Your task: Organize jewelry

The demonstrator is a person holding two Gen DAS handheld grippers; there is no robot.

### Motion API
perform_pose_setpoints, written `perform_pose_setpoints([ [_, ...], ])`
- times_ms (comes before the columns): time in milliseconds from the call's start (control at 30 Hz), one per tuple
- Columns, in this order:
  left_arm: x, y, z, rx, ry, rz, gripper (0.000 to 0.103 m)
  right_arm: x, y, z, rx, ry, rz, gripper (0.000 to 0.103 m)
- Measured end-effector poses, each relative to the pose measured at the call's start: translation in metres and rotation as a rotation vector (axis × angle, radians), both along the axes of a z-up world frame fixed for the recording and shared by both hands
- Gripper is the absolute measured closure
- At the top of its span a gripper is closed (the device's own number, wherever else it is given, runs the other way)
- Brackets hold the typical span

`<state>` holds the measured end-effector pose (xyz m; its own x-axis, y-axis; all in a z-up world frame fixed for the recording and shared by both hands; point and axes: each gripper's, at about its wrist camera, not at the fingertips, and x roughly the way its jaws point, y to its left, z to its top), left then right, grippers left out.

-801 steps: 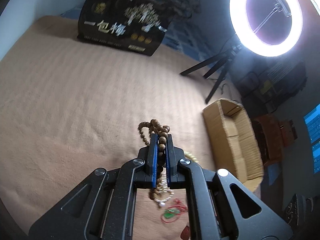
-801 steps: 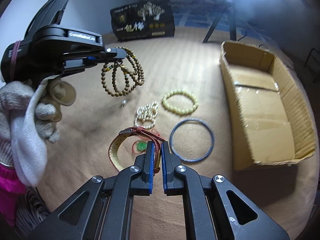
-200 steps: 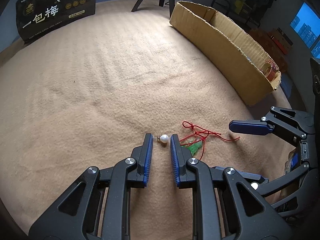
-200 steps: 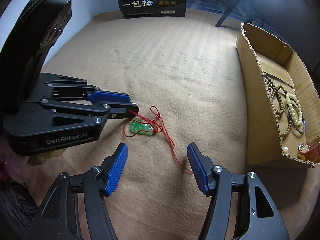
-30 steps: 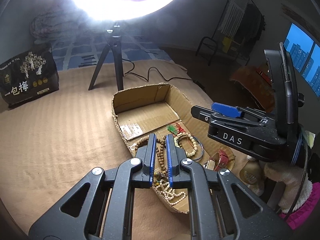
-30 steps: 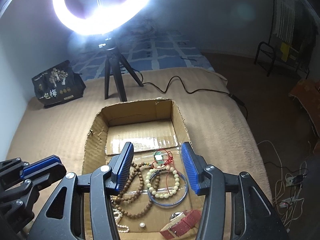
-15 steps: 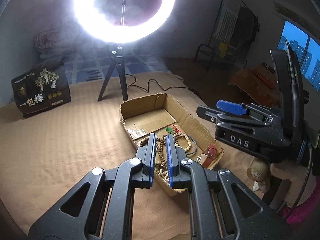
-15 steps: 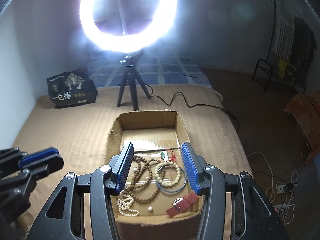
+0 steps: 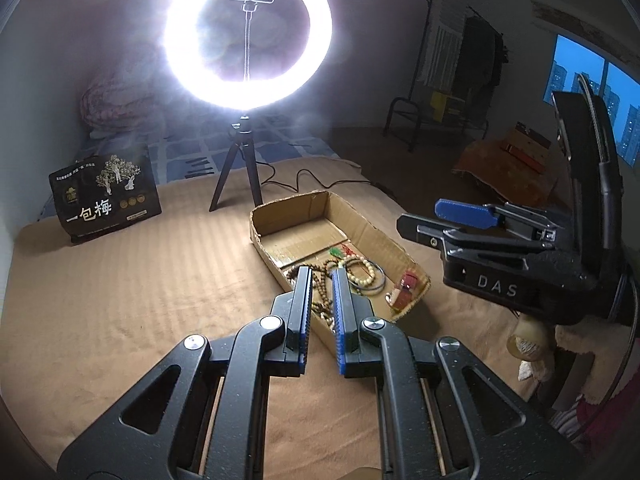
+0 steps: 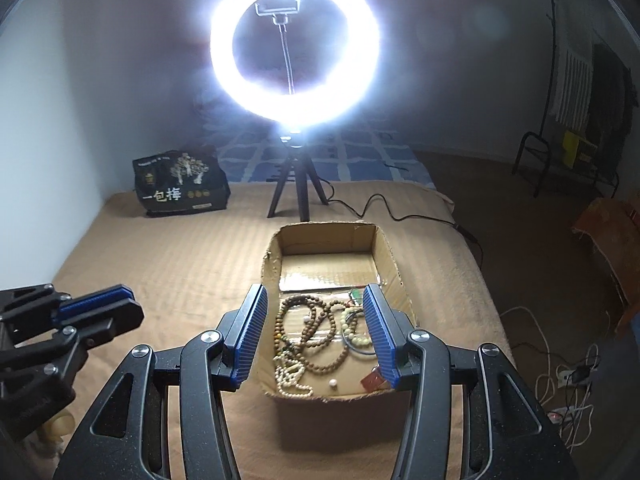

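Going from left to right in the right wrist view, the left hand-held gripper juts in at the edge with its blue pads drawn almost together and nothing between them, while the right hand-held gripper holds its jaws about half spread and empty, framing the cardboard box on the tan blanket-covered bed. All the jewelry visible lies in the near half of that box: a pale pearl strand at the left, then long loops of wooden beads, a loose single pearl, a pale bead bracelet lying on a thin dark bangle, a green pendant on red cord, and a red strap in the right corner, probably a watch band, though the right jaw covers part of it. These are light pieces; the strands are limp and will sag and tangle, so pinching a bunched section of beads should hold better than a single slick bead, the bangle is stiff and best taken across its rim, and the loose pearl is likely to roll. The left wrist view adds the box's outer side wall, the right hand-held gripper in profile with a gloved hand below it, and a window at far right; only the right wrist view shows the box floor straight down and the loose pearl.
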<state>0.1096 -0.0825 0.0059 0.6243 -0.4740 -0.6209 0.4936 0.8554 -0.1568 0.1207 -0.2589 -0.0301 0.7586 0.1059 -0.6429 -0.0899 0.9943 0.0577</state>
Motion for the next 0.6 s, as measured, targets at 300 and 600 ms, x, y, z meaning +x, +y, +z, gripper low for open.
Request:
perform_pose_setpoints([
  [300,-0.033,0.006,-0.003,0.034,-0.030,-0.024,0.034,-0.028,0.004,0.006,0.000,-0.045,-0.003,0.038],
  [600,-0.045,0.015,-0.006,0.080,-0.066,-0.006,0.021,-0.042,0.004,0.009,-0.008,-0.104,-0.056,0.023],
])
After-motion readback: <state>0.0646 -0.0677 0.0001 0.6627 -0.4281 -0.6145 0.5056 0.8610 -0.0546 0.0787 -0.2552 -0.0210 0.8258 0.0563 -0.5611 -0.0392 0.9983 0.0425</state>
